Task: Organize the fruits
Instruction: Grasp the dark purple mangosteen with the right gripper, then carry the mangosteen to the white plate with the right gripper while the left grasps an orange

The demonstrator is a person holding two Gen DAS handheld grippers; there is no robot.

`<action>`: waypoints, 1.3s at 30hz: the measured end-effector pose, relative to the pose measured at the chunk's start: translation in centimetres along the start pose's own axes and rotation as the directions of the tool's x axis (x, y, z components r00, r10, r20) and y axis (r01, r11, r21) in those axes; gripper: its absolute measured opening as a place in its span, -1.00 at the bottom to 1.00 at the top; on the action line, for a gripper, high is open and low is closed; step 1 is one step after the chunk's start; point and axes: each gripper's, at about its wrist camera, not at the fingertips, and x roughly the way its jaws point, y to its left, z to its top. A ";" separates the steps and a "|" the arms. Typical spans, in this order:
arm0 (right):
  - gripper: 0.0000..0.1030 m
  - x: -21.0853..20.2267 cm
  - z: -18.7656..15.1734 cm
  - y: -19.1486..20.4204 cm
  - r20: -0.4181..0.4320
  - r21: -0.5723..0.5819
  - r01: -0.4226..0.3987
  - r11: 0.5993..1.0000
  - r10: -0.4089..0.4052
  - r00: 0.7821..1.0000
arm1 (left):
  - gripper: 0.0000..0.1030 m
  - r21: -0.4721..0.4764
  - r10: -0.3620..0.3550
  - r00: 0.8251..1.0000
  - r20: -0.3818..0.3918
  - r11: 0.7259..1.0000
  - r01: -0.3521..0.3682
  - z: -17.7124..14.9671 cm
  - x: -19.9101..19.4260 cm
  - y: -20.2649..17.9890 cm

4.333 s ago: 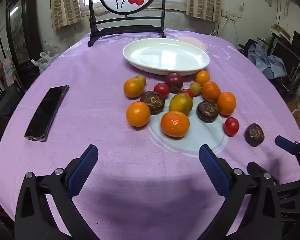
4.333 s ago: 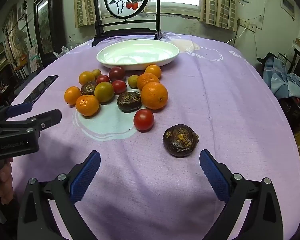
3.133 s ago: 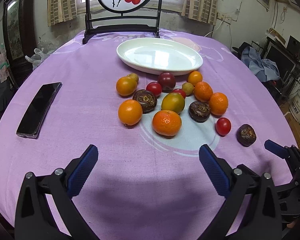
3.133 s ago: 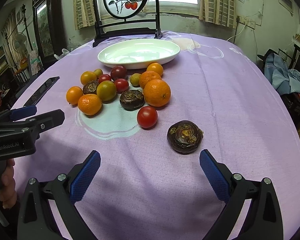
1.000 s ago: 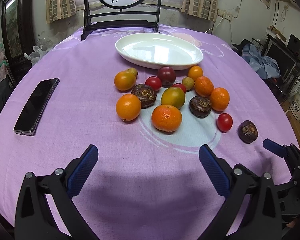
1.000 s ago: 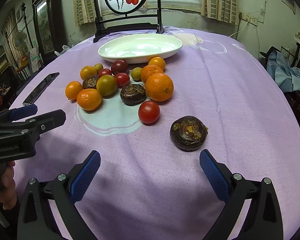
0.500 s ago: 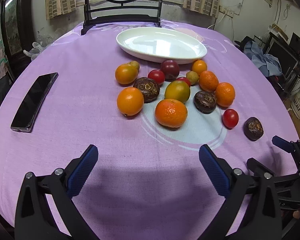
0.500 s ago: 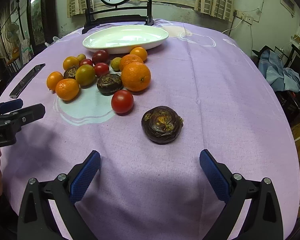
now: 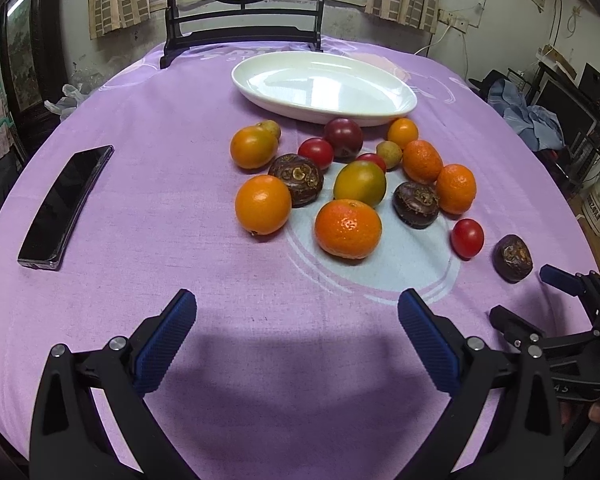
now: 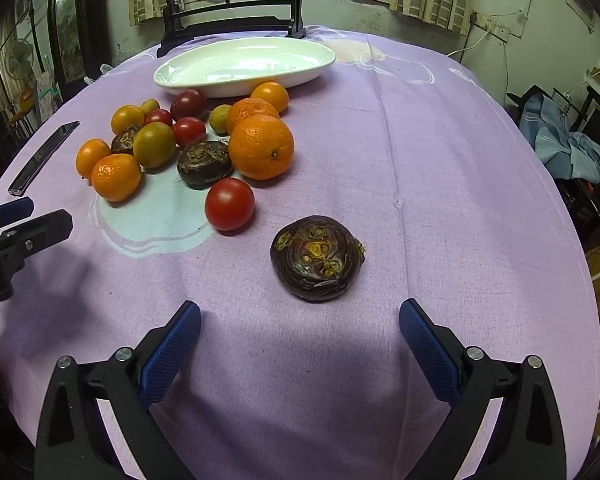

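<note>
Several fruits lie on a purple tablecloth: oranges [image 9: 347, 229], red tomatoes [image 10: 229, 203], a green-yellow fruit [image 9: 360, 183] and dark brown wrinkled fruits. One dark brown fruit [image 10: 317, 257] lies apart, just ahead of my right gripper [image 10: 300, 344], which is open and empty; it also shows in the left wrist view [image 9: 513, 257]. A white oval plate [image 9: 324, 86] stands empty behind the pile. My left gripper [image 9: 296, 336] is open and empty, short of the nearest orange.
A black phone [image 9: 66, 206] lies at the table's left. A dark wooden screen stand [image 9: 242, 34] stands behind the plate. The table edge curves away on the right, with clutter and blue cloth [image 10: 564, 140] beyond.
My right gripper has moved closer to the lone dark brown fruit, which now sits nearer between the fingers. My left gripper has edged towards the pile. Both stay open.
</note>
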 end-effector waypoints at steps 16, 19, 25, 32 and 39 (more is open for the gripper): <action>0.06 1.8 2.9 -1.1 0.021 -0.011 -0.065 0.998 0.065 0.998 | 0.92 0.008 0.007 0.999 -0.042 1.000 -0.007 0.7 1.6 0.7; -0.08 1.6 3.0 -0.6 0.029 -0.042 -0.060 0.997 0.061 0.998 | 0.92 0.004 0.001 0.998 -0.060 1.000 0.000 0.9 1.9 0.8; -0.08 0.3 2.2 -0.4 0.054 -0.052 -0.143 0.988 0.146 0.988 | 0.92 -0.019 0.005 0.997 -0.074 1.000 -0.007 1.6 2.4 2.2; -0.08 -0.9 1.1 0.3 0.068 -0.074 -0.205 0.976 0.210 0.975 | 0.92 -0.005 -0.018 0.994 -0.103 1.000 0.017 2.9 4.6 3.8; -0.08 -1.3 1.0 1.3 0.070 -0.100 -0.235 0.967 0.243 0.968 | 0.66 0.054 -0.037 0.996 -0.086 0.998 0.041 4.4 5.9 3.8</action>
